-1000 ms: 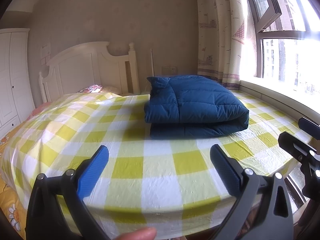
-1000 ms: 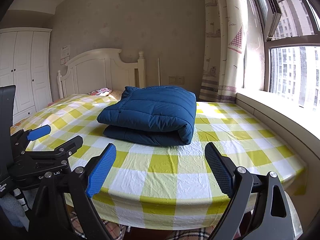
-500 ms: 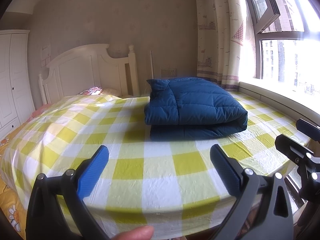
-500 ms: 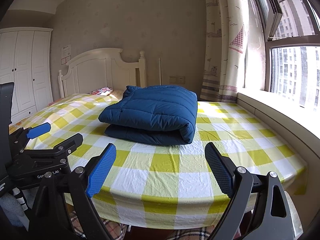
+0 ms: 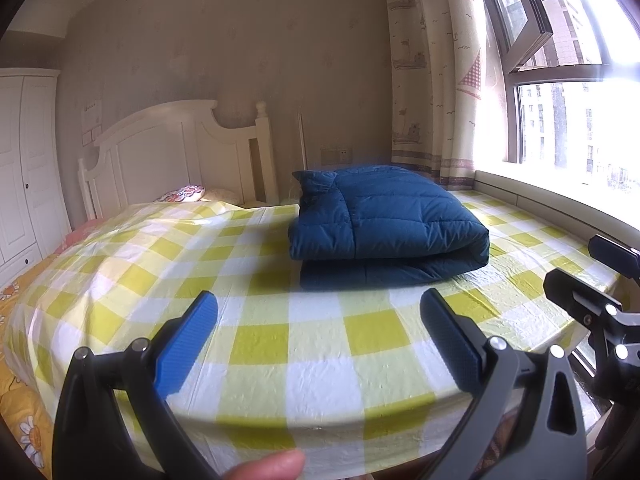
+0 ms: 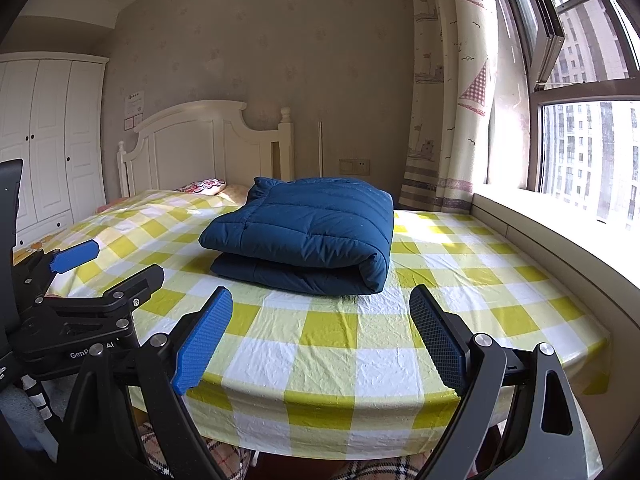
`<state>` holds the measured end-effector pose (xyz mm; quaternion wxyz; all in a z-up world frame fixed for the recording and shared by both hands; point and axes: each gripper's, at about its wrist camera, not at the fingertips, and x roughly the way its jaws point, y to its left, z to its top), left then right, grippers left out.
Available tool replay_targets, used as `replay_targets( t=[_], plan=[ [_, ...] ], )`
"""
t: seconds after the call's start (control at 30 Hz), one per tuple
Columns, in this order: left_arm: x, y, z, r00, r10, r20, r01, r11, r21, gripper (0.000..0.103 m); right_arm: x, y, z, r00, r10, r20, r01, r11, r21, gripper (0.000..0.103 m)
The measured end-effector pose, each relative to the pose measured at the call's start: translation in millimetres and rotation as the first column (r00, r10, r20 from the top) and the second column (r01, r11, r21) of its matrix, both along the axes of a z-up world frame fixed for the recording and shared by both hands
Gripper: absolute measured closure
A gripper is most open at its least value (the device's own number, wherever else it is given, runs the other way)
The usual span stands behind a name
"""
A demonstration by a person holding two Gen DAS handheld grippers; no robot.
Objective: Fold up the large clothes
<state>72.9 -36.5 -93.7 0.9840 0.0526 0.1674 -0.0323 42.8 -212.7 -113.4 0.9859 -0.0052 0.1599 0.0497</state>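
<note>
Folded navy quilted puffer coat [image 6: 308,232] rests on the yellow-checked bed [image 6: 340,344]; both tools, left [image 5: 320,336] and right [image 6: 322,332], hover spread, empty; folding looks finished, withdrawal next.

Bright window [image 5: 568,120] glare, sharp focus, fisheye-warped edges

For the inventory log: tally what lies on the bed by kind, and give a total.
Folded blue padded garment: 1
Yellow checked sheet: 1
Patterned pillow by the headboard: 1
Total: 3
</note>
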Motion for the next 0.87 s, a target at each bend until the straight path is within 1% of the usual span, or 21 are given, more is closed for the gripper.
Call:
replay_targets(
  t=[0.37, 0.43, 0.5, 0.57, 0.63, 0.7, 0.73, 0.77, 0.8, 0.87],
  plan=[
    [-1.7, 0.0, -0.7, 1.000, 0.000, 0.001, 0.000, 1.000, -0.004, 0.002, 0.9, 1.0, 0.0, 1.000, 0.007, -0.008, -0.007, 1.000, -0.005, 0.016],
    [-1.5, 0.9, -0.7, 1.000, -0.004, -0.006, 0.004, 1.000, -0.010, 0.002, 2.3, 1.7, -0.4, 1.000, 0.009, -0.011, -0.009, 1.000, -0.005, 0.016],
    [-1.7, 4.0, -2.2, 1.000, -0.022, -0.013, 0.022, 0.999, -0.036, 0.002, 4.1, 2.9, -2.0, 1.000, 0.013, -0.019, -0.013, 1.000, -0.008, 0.016],
    [0.0, 5.2, -3.5, 0.999, -0.025, -0.021, 0.025, 0.999, -0.029, 0.002, 6.7, 3.3, -4.1, 0.999, 0.018, -0.029, -0.018, 1.000, -0.008, 0.016],
    [7.8, 10.1, -4.7, 0.997, -0.048, -0.053, 0.046, 0.998, -0.037, 0.002, 10.1, 2.9, -6.7, 0.999, 0.020, -0.038, -0.021, 1.000, -0.008, 0.016],
    [26.3, 21.7, -8.1, 0.987, -0.058, -0.148, 0.052, 0.998, -0.048, 0.002, 15.1, 0.0, -10.1, 0.999, 0.020, -0.048, -0.021, 1.000, -0.006, 0.016],
    [36.6, 30.2, -9.7, 0.981, -0.051, -0.187, 0.043, 0.998, -0.044, 0.002, 20.5, -3.0, -11.5, 0.998, 0.022, -0.057, -0.022, 1.000, -0.010, 0.016],
    [46.2, 41.4, -9.1, 0.979, -0.028, -0.200, 0.022, 0.999, -0.036, 0.002, 27.6, -7.7, -11.3, 0.997, 0.019, -0.068, -0.021, 1.000, -0.022, 0.016],
    [56.8, 56.3, -6.6, 0.981, 0.005, -0.194, -0.009, 1.000, -0.016, 0.002, 36.5, -15.2, -9.2, 0.997, 0.009, -0.080, -0.012, 0.999, -0.038, 0.016],
    [83.6, 94.2, 4.6, 0.980, 0.102, -0.169, -0.095, 0.994, 0.052, 0.002, 57.4, -42.1, 2.6, 0.995, -0.024, -0.100, 0.017, 0.997, -0.072, 0.016]
  ],
)
